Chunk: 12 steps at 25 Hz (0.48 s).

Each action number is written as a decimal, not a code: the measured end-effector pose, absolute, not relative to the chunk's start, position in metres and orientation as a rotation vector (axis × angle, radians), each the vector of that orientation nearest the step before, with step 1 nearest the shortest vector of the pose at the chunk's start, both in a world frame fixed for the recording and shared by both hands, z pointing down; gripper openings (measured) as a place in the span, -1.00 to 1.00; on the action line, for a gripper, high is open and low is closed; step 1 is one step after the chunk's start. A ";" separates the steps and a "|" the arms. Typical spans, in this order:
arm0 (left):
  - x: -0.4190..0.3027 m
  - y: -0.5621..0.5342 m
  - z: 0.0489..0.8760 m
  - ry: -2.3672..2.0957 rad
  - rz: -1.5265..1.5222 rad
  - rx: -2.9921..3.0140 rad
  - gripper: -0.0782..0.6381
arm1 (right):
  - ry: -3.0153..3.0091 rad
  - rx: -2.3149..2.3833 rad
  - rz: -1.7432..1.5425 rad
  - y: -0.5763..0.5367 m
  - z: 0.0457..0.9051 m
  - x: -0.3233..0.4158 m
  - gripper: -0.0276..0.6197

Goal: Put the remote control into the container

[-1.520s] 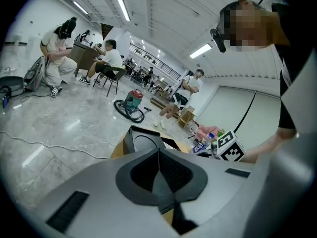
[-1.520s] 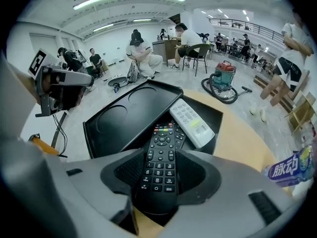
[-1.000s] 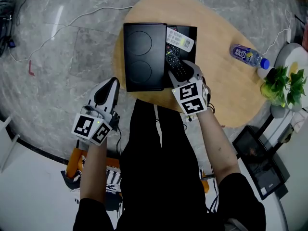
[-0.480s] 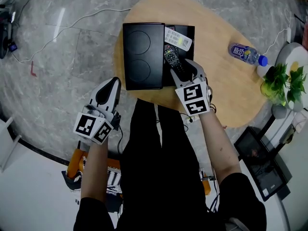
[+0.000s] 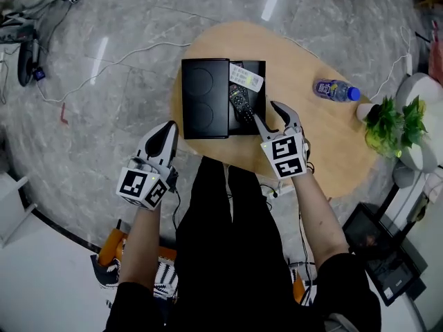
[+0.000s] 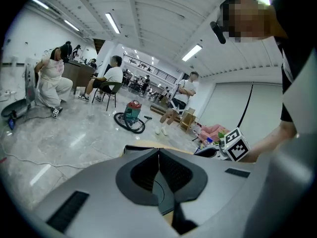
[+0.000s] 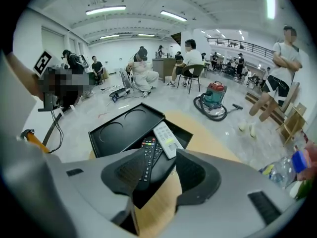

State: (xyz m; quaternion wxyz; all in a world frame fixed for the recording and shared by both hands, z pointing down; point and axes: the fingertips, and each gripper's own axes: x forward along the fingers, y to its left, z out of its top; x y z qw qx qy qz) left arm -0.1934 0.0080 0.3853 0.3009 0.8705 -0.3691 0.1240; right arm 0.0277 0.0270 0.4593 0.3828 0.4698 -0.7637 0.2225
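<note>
Head view: the left claw (image 5: 168, 131) is hanging off the bench (image 5: 318, 144) over the floor, its jaws pressing together on nothing. The right claw (image 5: 270, 115) is hovering over the bench just beside the container (image 5: 205, 99), its jaws standing wide apart and gripping nothing. Beyond it, the black remote (image 5: 239, 102) is lying inside the container's open half, with a white remote (image 5: 246, 79) touching its far end. Farther right, a bottle (image 5: 336, 90) is lying on the bench near a plant (image 5: 392, 120).
</note>
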 end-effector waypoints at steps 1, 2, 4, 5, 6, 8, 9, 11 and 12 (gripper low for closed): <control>-0.192 0.007 0.376 -0.984 0.326 2.318 -0.76 | -1.955 1.204 0.551 0.026 0.449 0.031 -0.31; -0.190 0.005 0.364 -0.990 0.318 2.329 -0.76 | -1.969 1.219 0.536 0.023 0.436 0.033 -0.35; -0.184 0.000 0.337 -0.996 0.293 2.367 -0.76 | -2.013 1.267 0.507 0.017 0.406 0.036 -0.39; -0.178 -0.003 0.322 -0.998 0.284 2.393 -0.76 | -2.034 1.293 0.490 0.014 0.390 0.039 -0.41; -0.172 -0.005 0.306 -0.999 0.277 2.418 -0.76 | -2.050 1.319 0.472 0.014 0.373 0.043 -0.42; -0.160 -0.008 0.275 -1.008 0.264 2.455 -0.76 | -2.079 1.368 0.445 0.015 0.336 0.052 -0.46; -0.154 -0.009 0.260 -1.014 0.260 2.469 -0.76 | -2.101 1.393 0.434 0.016 0.317 0.056 -0.47; -0.142 -0.009 0.233 -1.022 0.254 2.496 -0.76 | -2.146 1.443 0.411 0.018 0.278 0.068 -0.55; -0.136 -0.008 0.220 -1.021 0.244 2.506 -0.76 | -2.160 1.468 0.396 0.021 0.259 0.076 -0.57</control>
